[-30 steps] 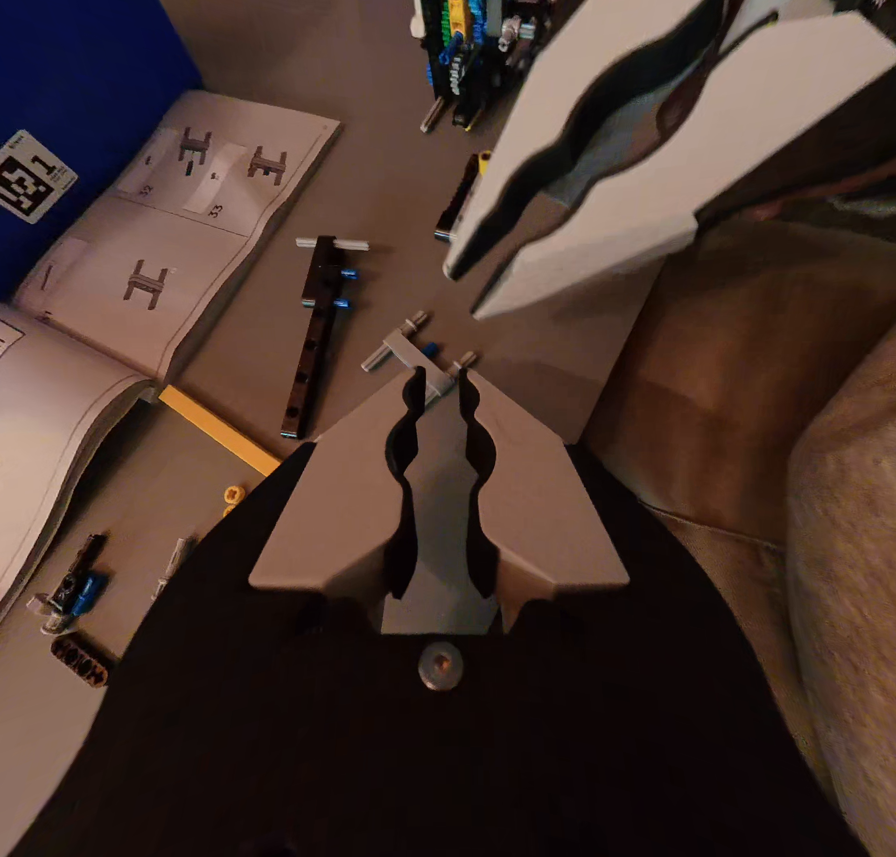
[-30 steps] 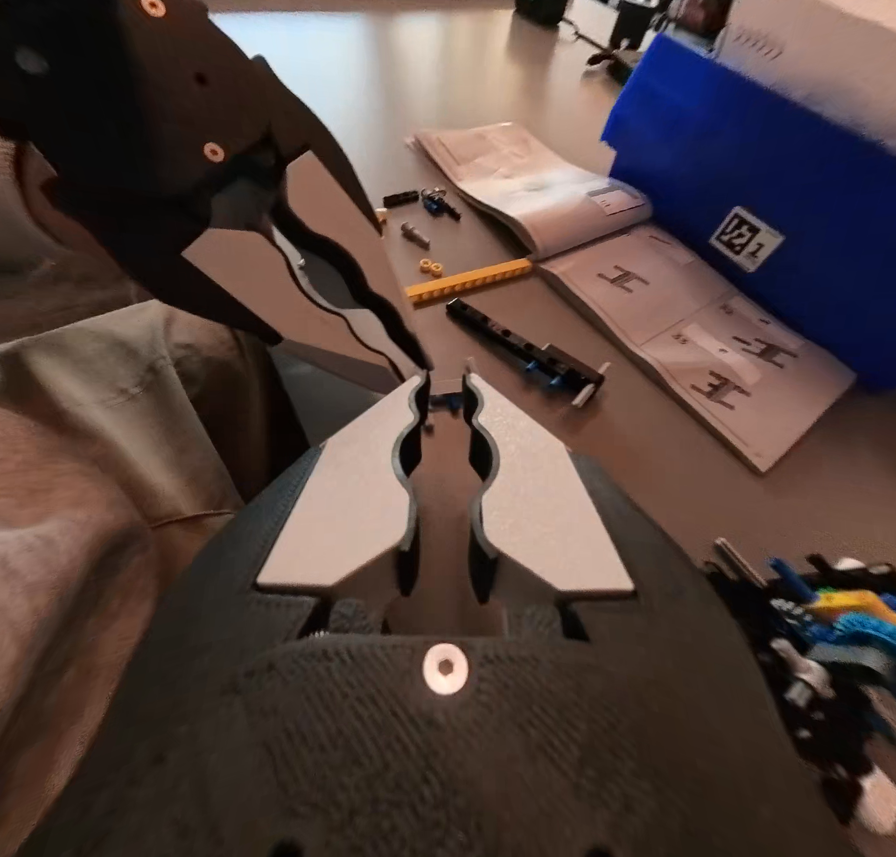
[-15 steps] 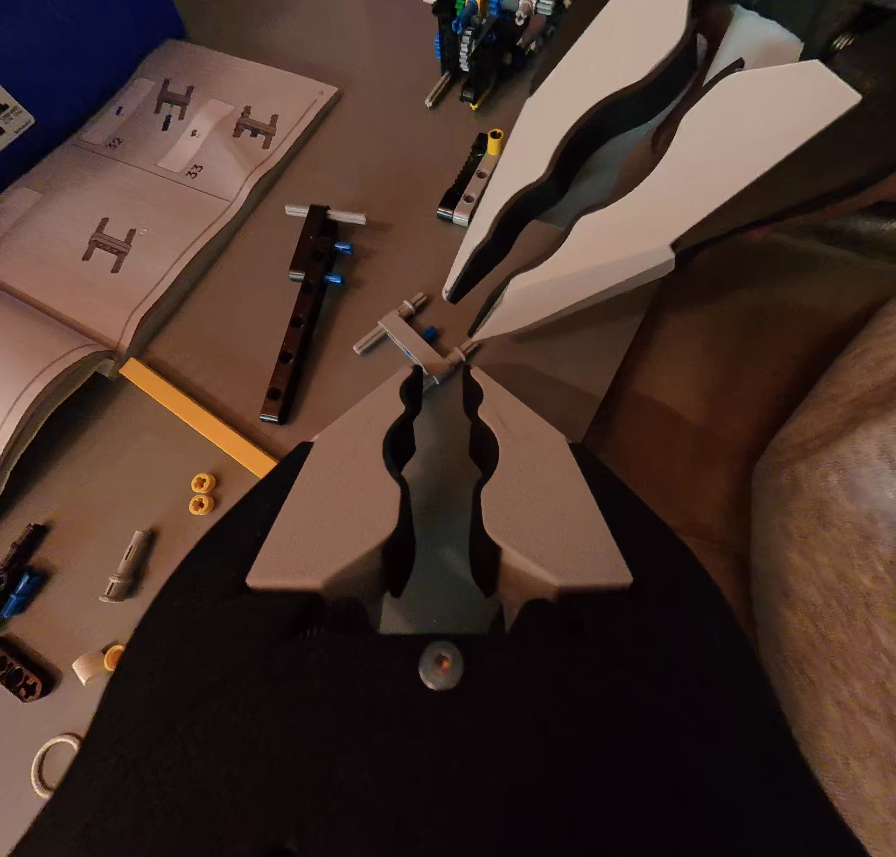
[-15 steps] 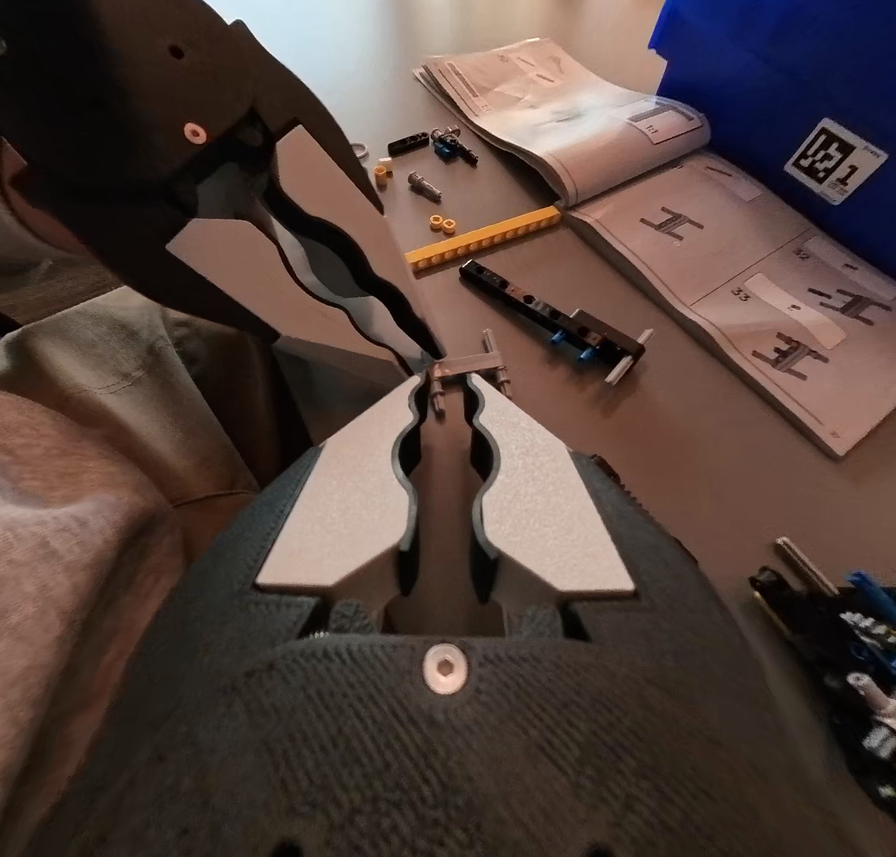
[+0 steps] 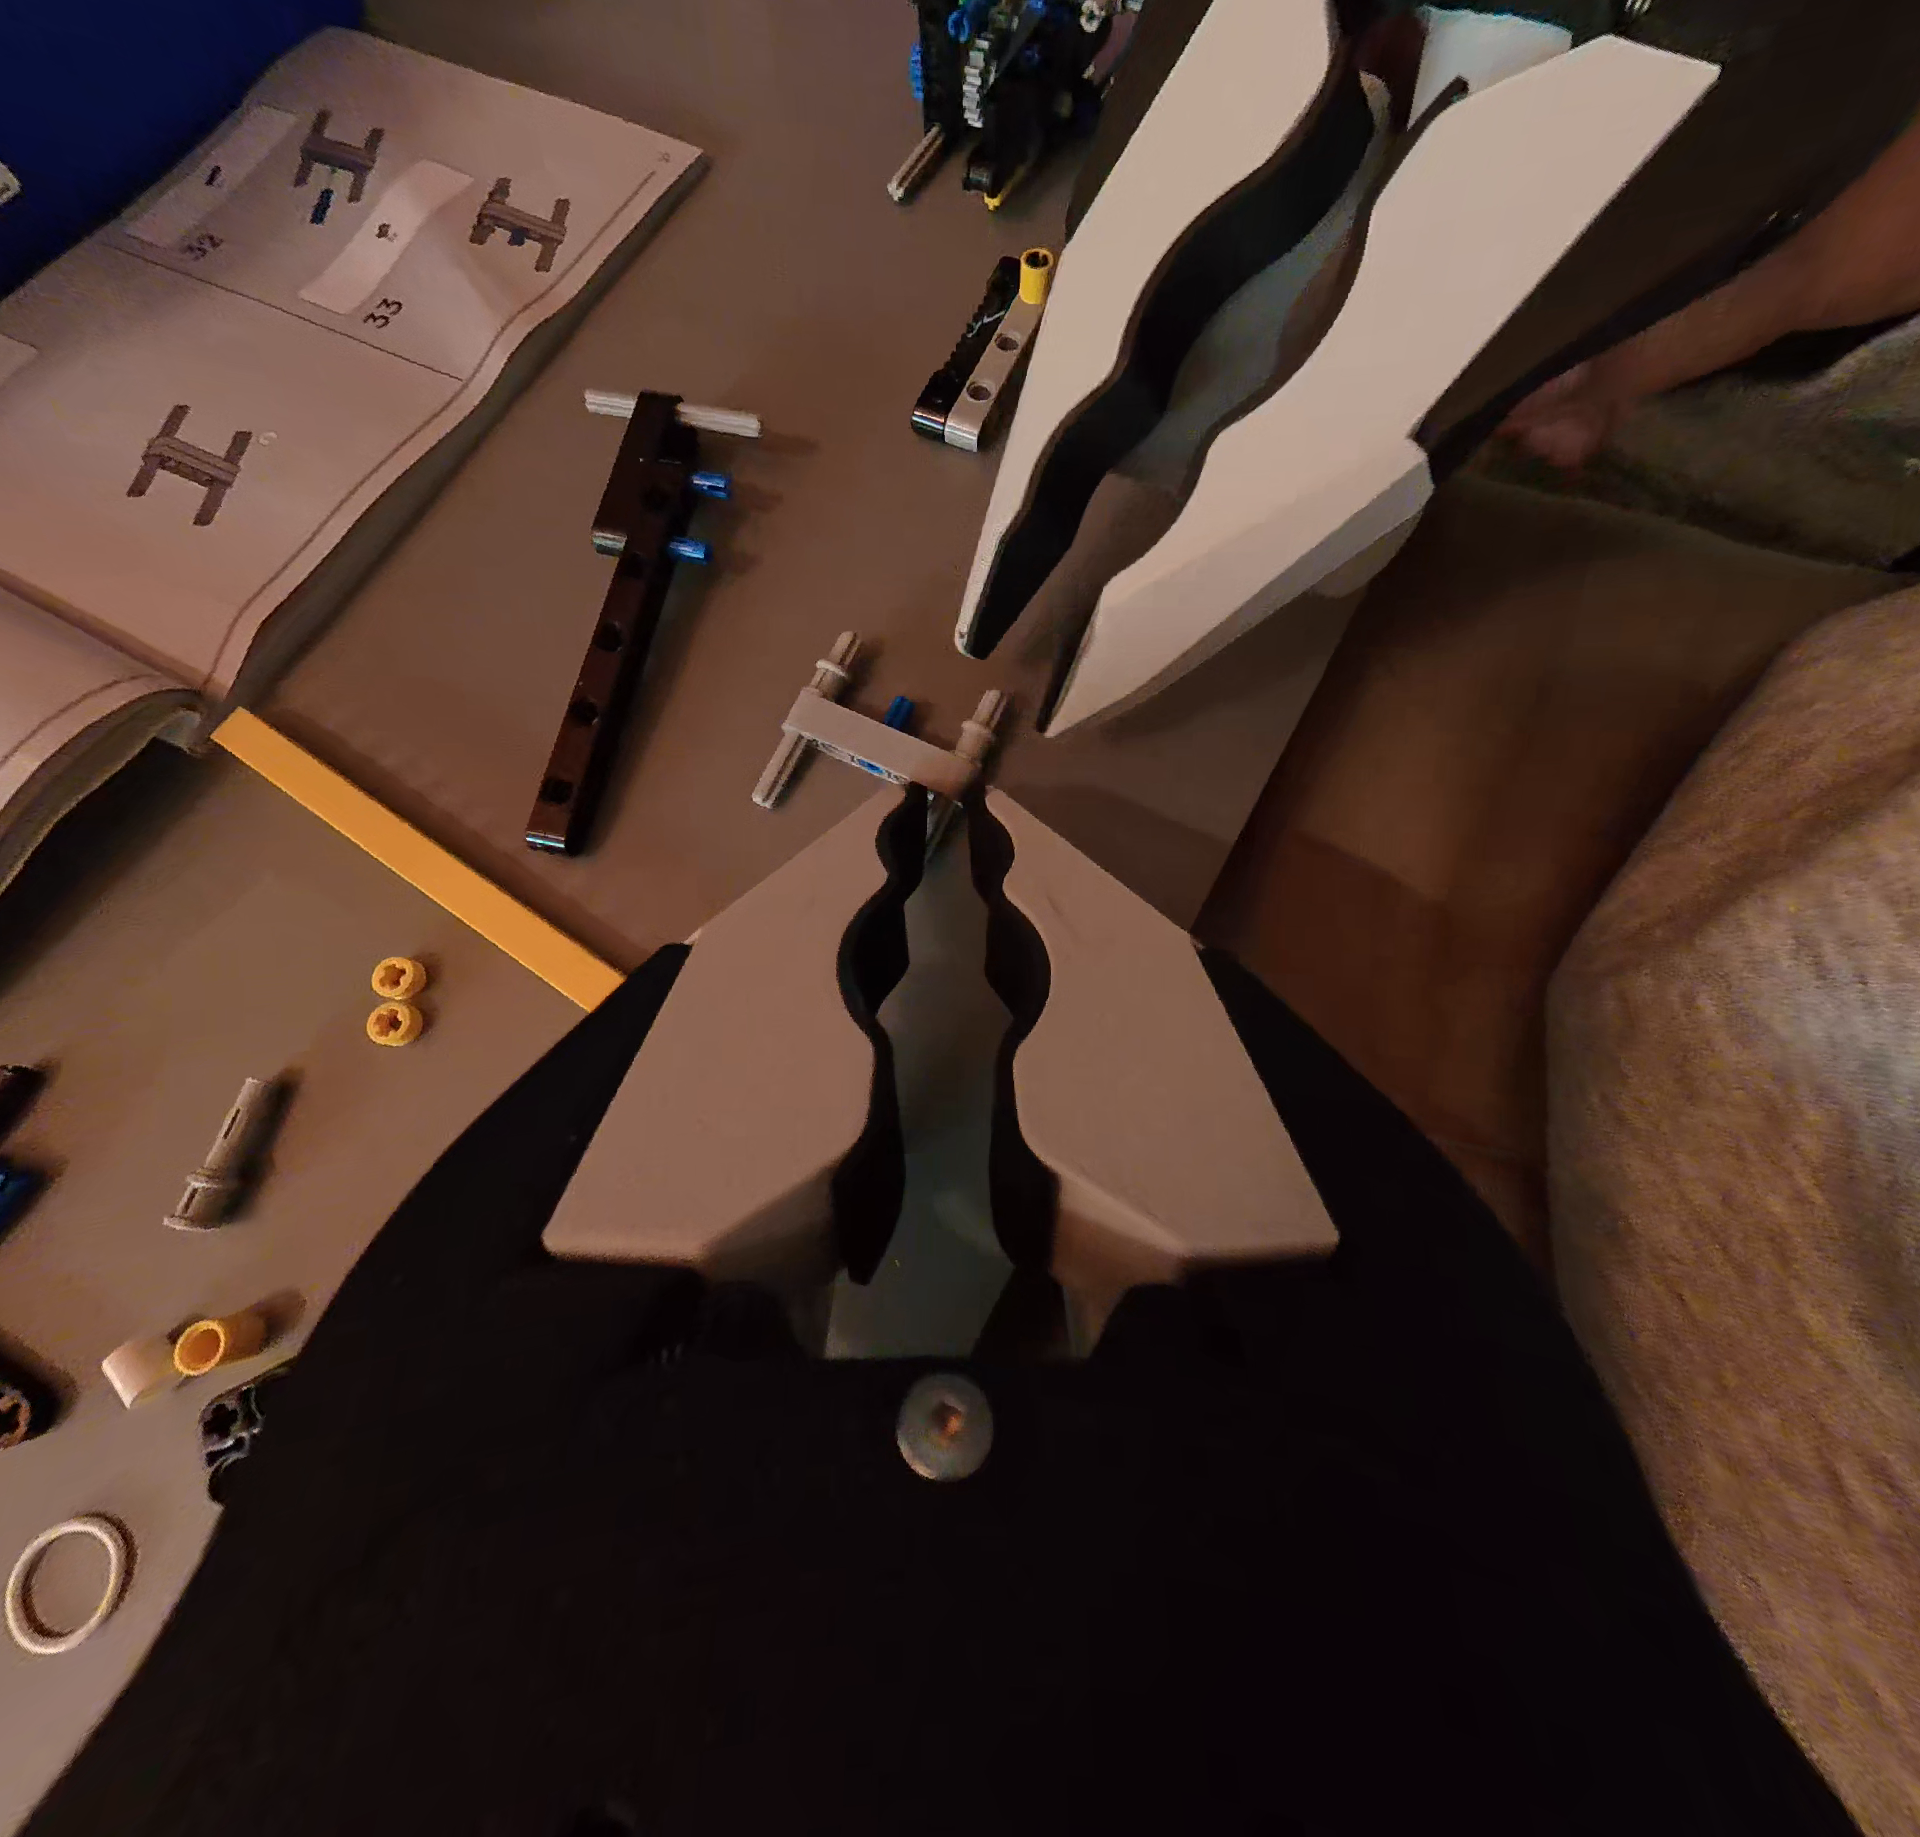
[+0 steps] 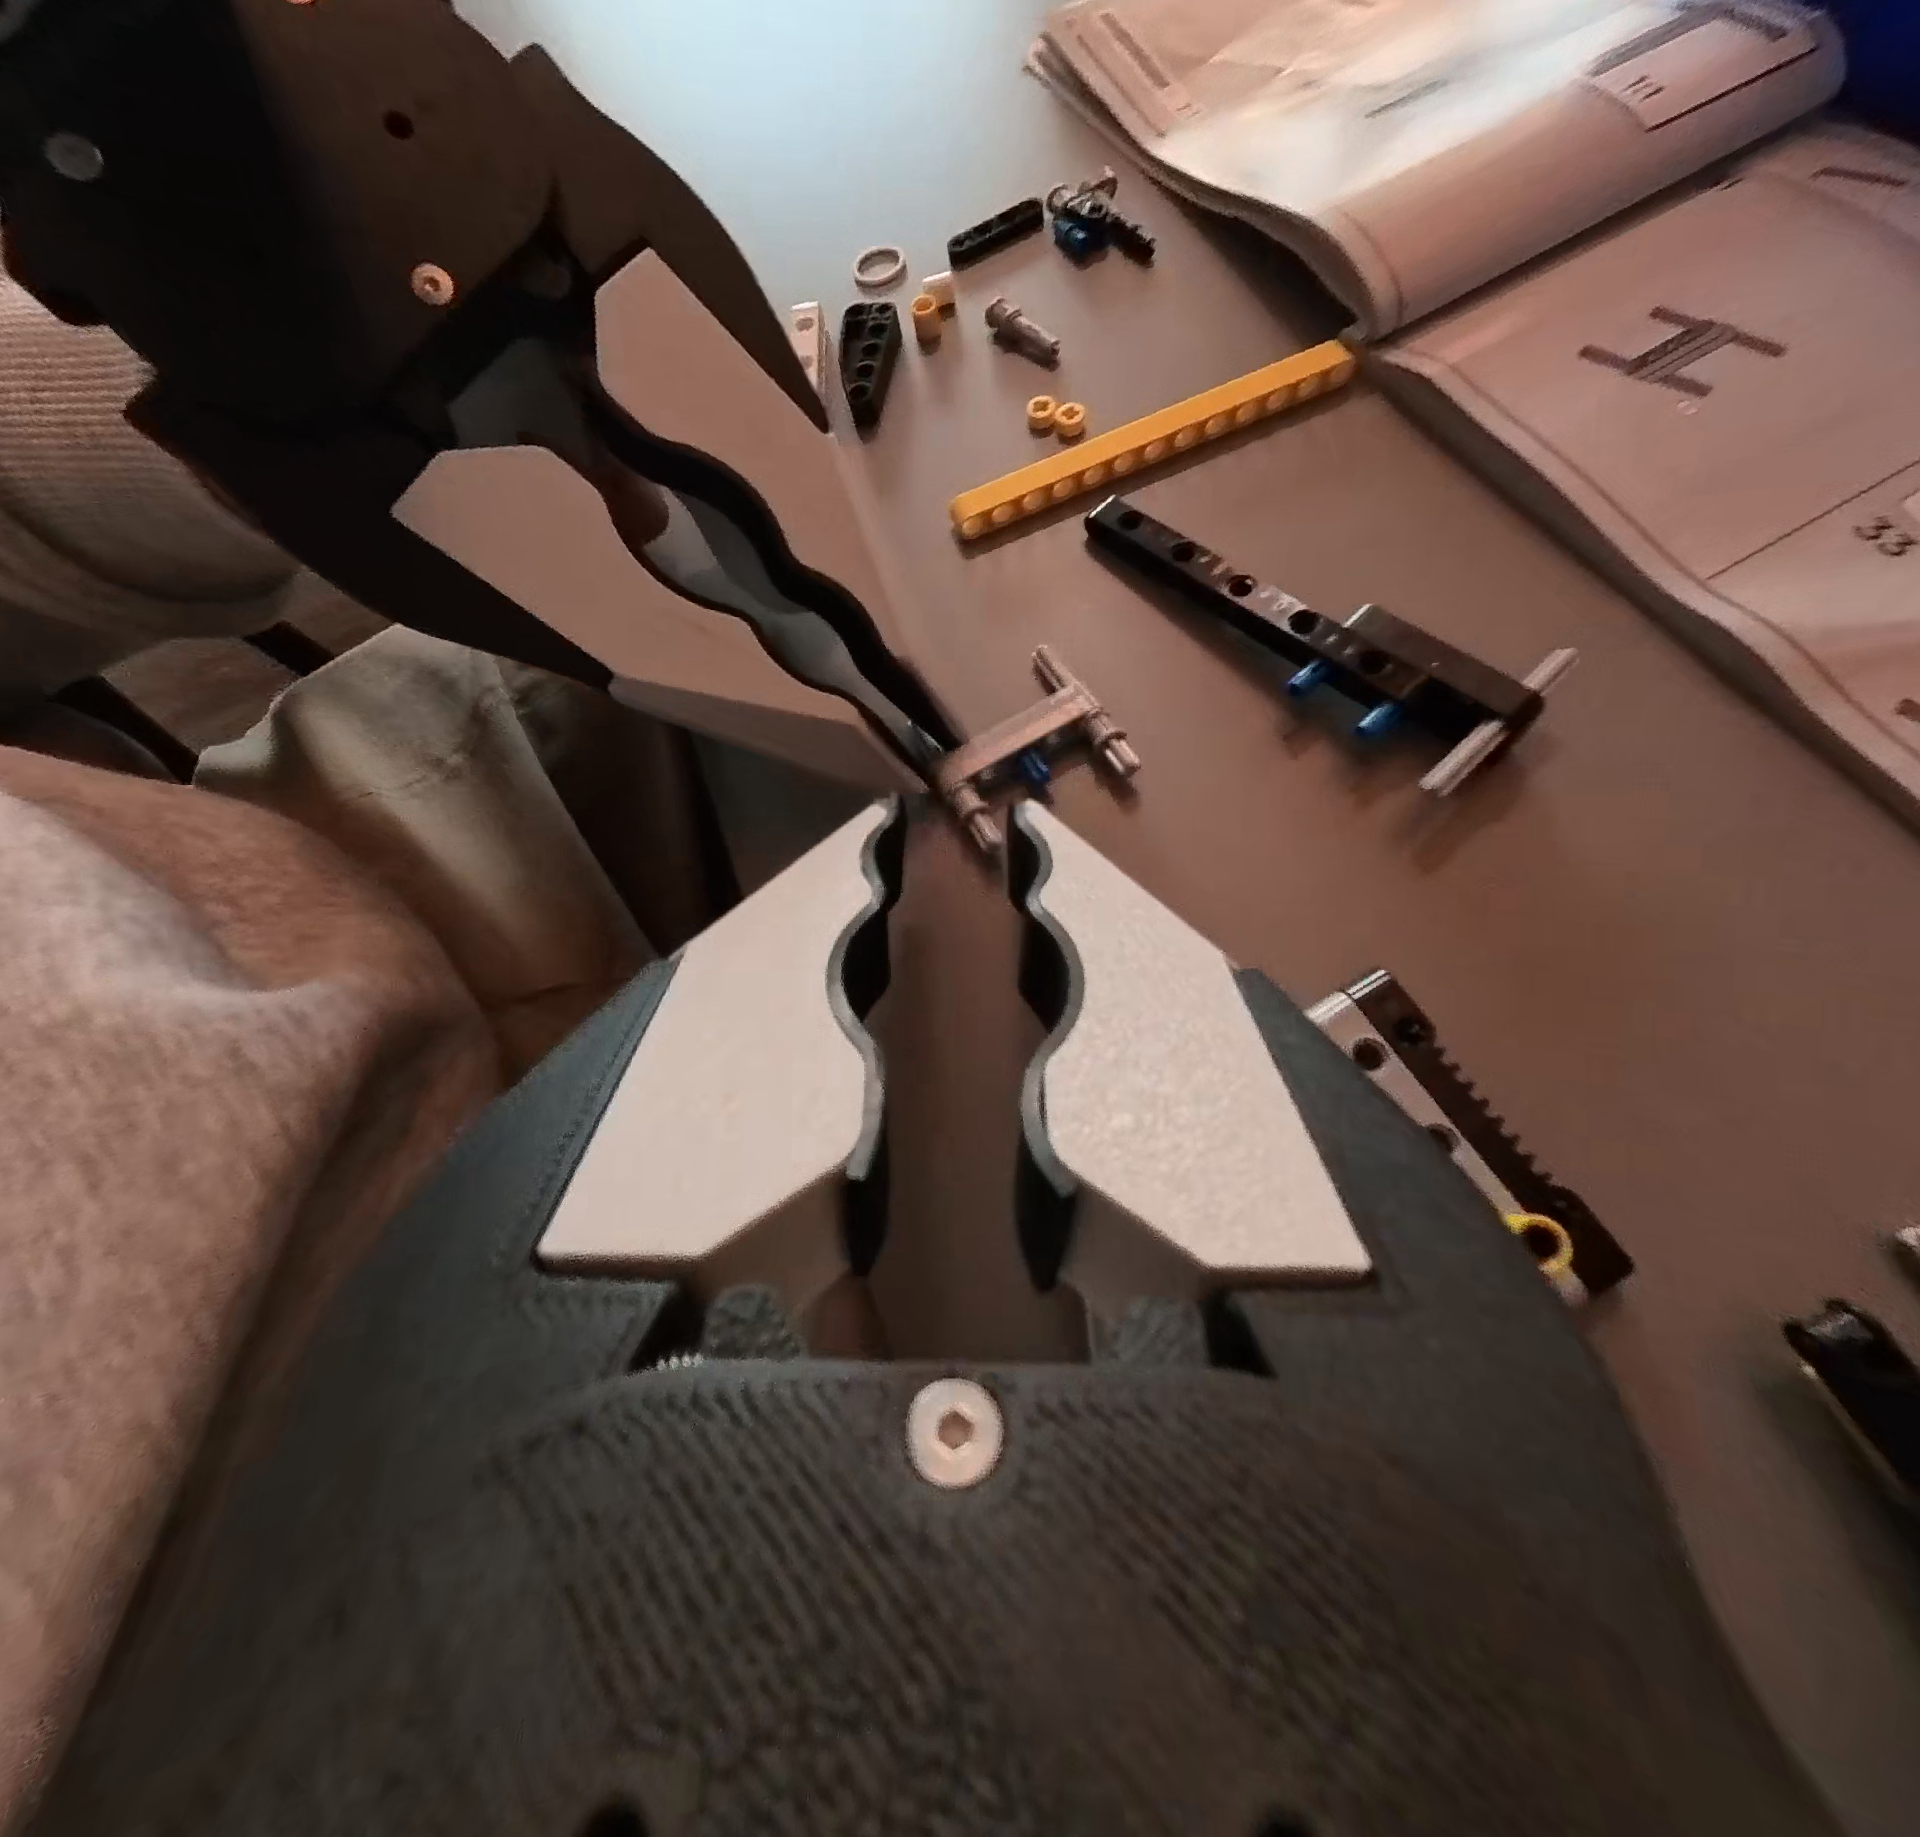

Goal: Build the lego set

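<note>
Lego assembly, a small grey beam with two grey pins and a blue pin (image 5: 883, 743), sits near the table's (image 5: 810, 260) front edge, close to the person's lap. Left fingers (image 5: 940, 811) are clenched on the end of one grey pin; in the right wrist view the same fingers (image 6: 914, 748) pinch that pin from the left. Right fingers (image 6: 951, 816) are released, spread apart just short of the assembly's other pin end, not touching it; from the left wrist view they (image 5: 1013, 681) hang just beside the assembly. Farther in on the table lie a black beam with blue pins (image 5: 623, 603), a long yellow beam (image 6: 1153, 442), two yellow bushes (image 5: 397, 1000) and an open instruction booklet (image 5: 270, 364).
</note>
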Tool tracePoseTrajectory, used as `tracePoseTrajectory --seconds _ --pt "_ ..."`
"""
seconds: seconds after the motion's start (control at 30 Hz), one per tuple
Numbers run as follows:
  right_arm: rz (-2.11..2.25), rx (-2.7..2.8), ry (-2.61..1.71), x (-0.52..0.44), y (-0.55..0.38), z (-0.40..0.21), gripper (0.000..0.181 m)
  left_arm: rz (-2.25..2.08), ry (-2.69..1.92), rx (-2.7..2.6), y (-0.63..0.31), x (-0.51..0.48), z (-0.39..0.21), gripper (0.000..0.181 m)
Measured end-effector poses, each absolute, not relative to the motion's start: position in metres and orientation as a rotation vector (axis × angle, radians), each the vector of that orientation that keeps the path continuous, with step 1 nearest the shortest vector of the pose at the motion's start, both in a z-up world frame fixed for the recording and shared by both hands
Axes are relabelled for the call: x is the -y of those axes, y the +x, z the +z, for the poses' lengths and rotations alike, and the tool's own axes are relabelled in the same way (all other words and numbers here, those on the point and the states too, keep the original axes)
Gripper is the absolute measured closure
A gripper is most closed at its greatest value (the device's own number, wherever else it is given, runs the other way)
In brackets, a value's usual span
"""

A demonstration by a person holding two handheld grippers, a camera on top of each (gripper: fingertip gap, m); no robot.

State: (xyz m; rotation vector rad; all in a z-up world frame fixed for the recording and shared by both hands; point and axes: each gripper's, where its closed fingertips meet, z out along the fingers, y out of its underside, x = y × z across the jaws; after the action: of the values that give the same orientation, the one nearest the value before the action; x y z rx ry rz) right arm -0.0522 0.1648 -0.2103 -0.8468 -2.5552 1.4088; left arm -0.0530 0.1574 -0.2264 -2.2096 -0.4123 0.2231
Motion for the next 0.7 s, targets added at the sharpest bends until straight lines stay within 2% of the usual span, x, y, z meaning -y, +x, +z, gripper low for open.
tracePoseTrajectory --seconds 0.27,0.43,0.6,0.7 --pt "1.361 2.658 -0.896 -0.164 -0.049 -0.223 0.159 0.176 -2.190 0.395 -0.045 -0.158 -0.226 0.177" --pt "1.312 2.667 -0.830 -0.162 -0.046 -0.225 0.175 0.135 -2.163 0.404 -0.045 -0.158 -0.224 0.177" --pt "1.344 2.655 -0.799 -0.160 -0.044 -0.221 0.176 0.115 -2.121 0.424 -0.048 -0.156 -0.220 0.172" --pt "1.417 2.624 -0.826 -0.162 -0.046 -0.214 0.176 0.159 -2.064 0.406 -0.053 -0.155 -0.208 0.162"
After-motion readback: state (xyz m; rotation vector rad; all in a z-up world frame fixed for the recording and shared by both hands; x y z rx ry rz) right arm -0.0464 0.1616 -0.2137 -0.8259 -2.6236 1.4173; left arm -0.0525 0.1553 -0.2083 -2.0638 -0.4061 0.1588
